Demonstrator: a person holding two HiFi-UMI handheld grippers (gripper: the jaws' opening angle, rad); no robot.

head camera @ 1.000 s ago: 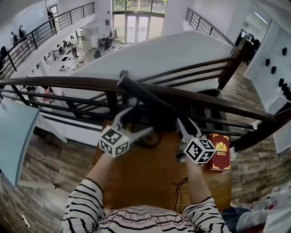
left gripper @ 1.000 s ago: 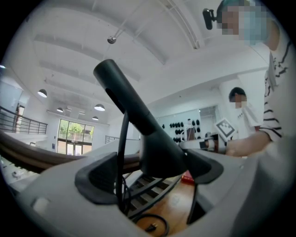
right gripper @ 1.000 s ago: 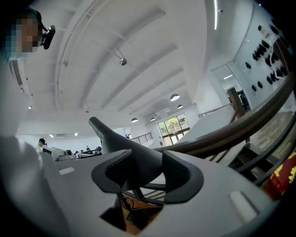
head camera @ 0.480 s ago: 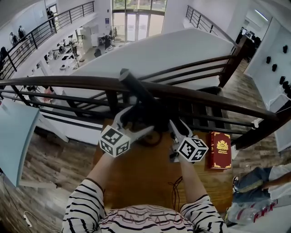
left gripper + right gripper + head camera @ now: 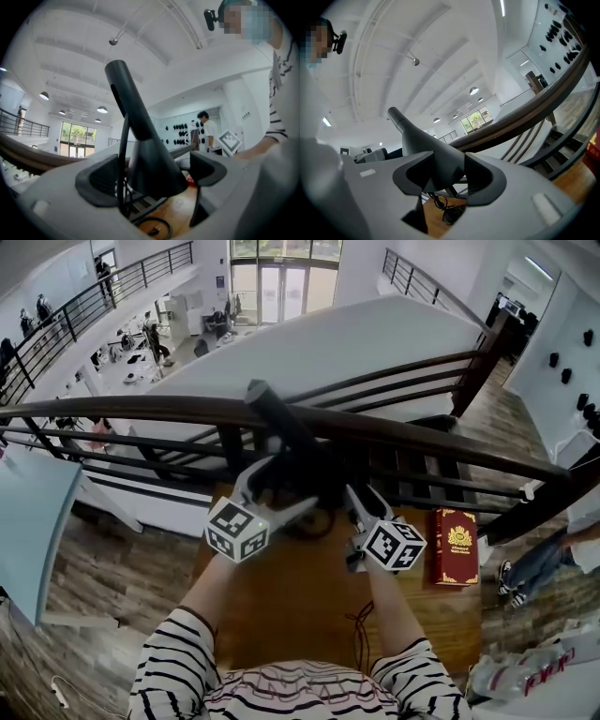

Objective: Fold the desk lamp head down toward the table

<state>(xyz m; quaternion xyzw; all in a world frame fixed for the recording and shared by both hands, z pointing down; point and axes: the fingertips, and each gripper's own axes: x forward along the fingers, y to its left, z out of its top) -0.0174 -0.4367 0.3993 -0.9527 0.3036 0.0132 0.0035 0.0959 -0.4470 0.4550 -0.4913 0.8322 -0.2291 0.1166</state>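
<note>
We judge the grasp made and the fold itself not yet begun. The desk lamp (image 5: pixel 302 486) stands at the far edge of the wooden bench (image 5: pixel 281 606), and its lamp head (image 5: pixel 281 427) rises toward 11 o'clock across the railing (image 5: pixel 141 411). The left gripper (image 5: pixel 279 491) comes in from 8 o'clock, and its pads appear to press on the lamp's flared lower body, with the cable (image 5: pixel 123 154) running just beside one pad. The right gripper (image 5: pixel 352 498) comes in from 4 o'clock and is clamped on the same dark body a little higher. A red book (image 5: pixel 455 547) lies at 3 o'clock, apart from both. The next move, as we read it, calls for the right gripper to swing the head down toward us. Meanwhile the left one should hold the lower part steady so that the hinge turns and the foot does not slide.
</note>
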